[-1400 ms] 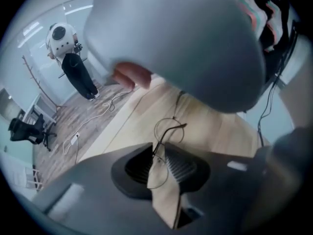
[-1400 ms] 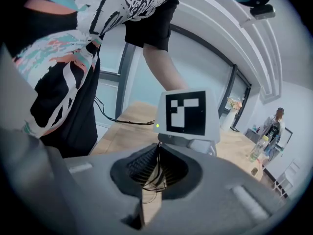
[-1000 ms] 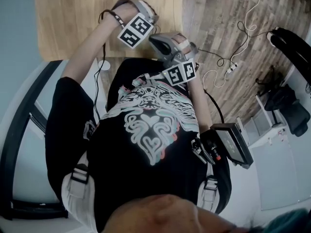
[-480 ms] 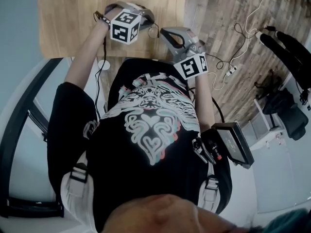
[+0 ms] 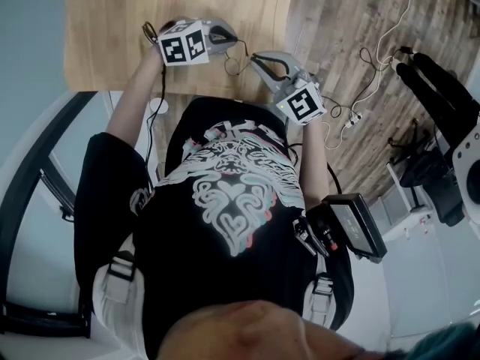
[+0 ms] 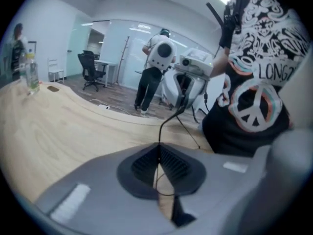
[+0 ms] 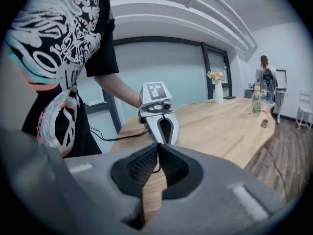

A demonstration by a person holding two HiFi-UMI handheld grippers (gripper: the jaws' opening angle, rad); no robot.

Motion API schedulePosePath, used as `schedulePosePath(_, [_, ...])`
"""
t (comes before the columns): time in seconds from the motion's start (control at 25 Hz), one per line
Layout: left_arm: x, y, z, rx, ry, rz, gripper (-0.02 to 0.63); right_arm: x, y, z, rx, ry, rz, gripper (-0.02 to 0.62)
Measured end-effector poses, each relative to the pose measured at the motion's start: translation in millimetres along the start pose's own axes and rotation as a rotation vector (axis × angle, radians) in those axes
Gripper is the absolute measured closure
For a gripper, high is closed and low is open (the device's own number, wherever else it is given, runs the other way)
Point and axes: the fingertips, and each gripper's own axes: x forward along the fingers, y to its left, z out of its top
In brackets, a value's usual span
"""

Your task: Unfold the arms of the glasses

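Observation:
The glasses (image 5: 235, 60) are a thin dark wire frame, hanging over the near edge of the wooden table (image 5: 112, 28) between my two grippers. My left gripper (image 5: 232, 40) is shut, and a thin wire of the glasses (image 6: 168, 124) runs out of its closed tips (image 6: 157, 148) toward the right gripper (image 6: 188, 82). My right gripper (image 5: 256, 58) is also shut, with a thin dark loop (image 7: 156, 169) showing between its pads (image 7: 146, 165). The left gripper (image 7: 159, 114) faces it closely in the right gripper view. The lenses are too thin to make out.
Far down the table stand a bottle (image 7: 255, 102) and a vase of flowers (image 7: 217, 89). Another bottle (image 6: 32, 72) sits at the table's far left. A person (image 6: 154, 72) stands beyond it. Cables (image 5: 360, 88) lie on the floor, and a black device (image 5: 352, 227) hangs at my hip.
The two grippers have drawn apart, the left one shifting left and the right one shifting right. The left gripper's marker cube has turned.

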Motion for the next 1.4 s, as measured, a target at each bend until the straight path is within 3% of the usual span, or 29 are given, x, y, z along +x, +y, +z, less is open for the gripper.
schedulePosePath(0.28, [-21.4,17.4,9.4,-0.321,-0.244,0.036,0.617,-7.0,-1.7,6.0,0.149,-0.060,0.031,0.575])
schedulePosePath(0.56, [-39.8,22.1,0.6,-0.572,-0.401,0.006,0.617,-12.3,-12.9,17.2,0.263,-0.102,0.079,0.575])
schedulePosePath(0.8, [-56.3,25.1,-8.6,-0.711,-0.532,0.046,0.617,-20.1,-28.7,26.7,0.262,-0.163,0.066,0.575])
schedulePosePath(1.04, [-77.0,23.4,-14.2,-0.888,-0.690,0.048,0.617,-26.6,-40.7,30.5,0.329,-0.247,0.033,0.574])
schedulePosePath(1.4, [-81.9,11.2,-18.3,-1.035,-0.800,0.049,0.617,-25.5,-41.9,37.9,0.350,-0.272,0.061,0.574])
